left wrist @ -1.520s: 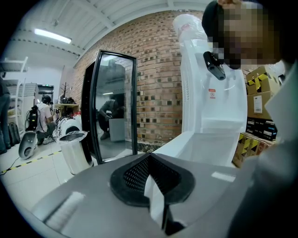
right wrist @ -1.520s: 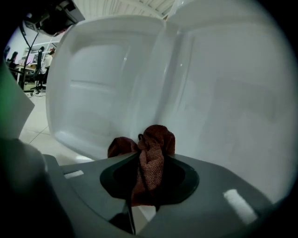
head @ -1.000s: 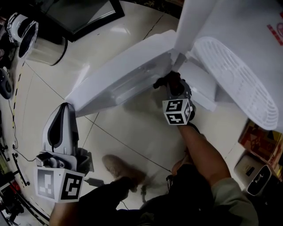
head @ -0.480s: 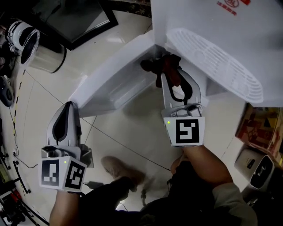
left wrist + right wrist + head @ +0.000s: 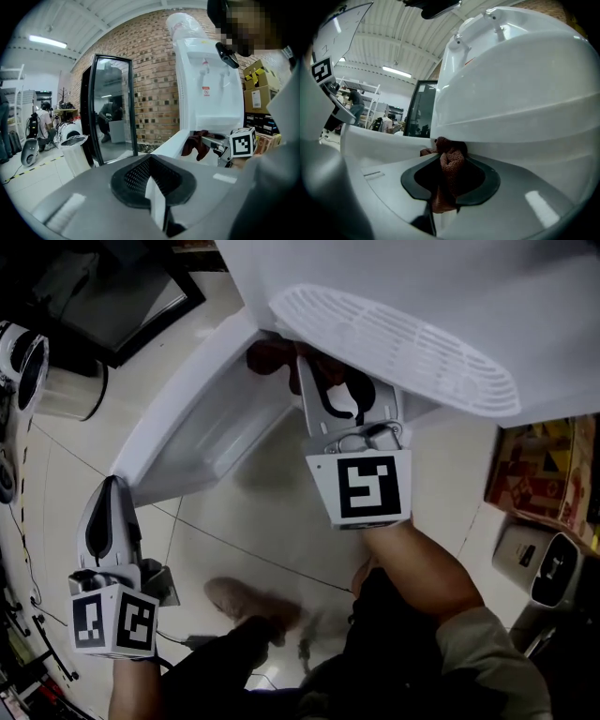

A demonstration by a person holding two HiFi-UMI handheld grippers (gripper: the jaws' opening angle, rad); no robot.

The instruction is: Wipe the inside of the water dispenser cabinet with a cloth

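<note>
The white water dispenser (image 5: 206, 93) stands with its lower cabinet door (image 5: 202, 427) swung open to the left. My right gripper (image 5: 307, 371) is shut on a dark red cloth (image 5: 270, 357). It holds the cloth at the top of the cabinet opening, just under the slotted drip tray (image 5: 403, 338). In the right gripper view the cloth (image 5: 449, 171) is bunched between the jaws against the dispenser's white body (image 5: 520, 93). My left gripper (image 5: 111, 488) hangs low at the left over the floor, shut and holding nothing. In the left gripper view it (image 5: 157, 190) faces the cloth (image 5: 197, 143).
A black glass-door cabinet (image 5: 110, 108) stands left of the dispenser, with a white bin (image 5: 56, 371) near it. Cardboard boxes (image 5: 539, 470) and a grey appliance (image 5: 544, 568) sit at the right. The person's shoe (image 5: 248, 601) is on the tiled floor below.
My right gripper has risen with the cloth from low in the cabinet opening to its top edge under the drip tray. The left gripper has stayed about where it was.
</note>
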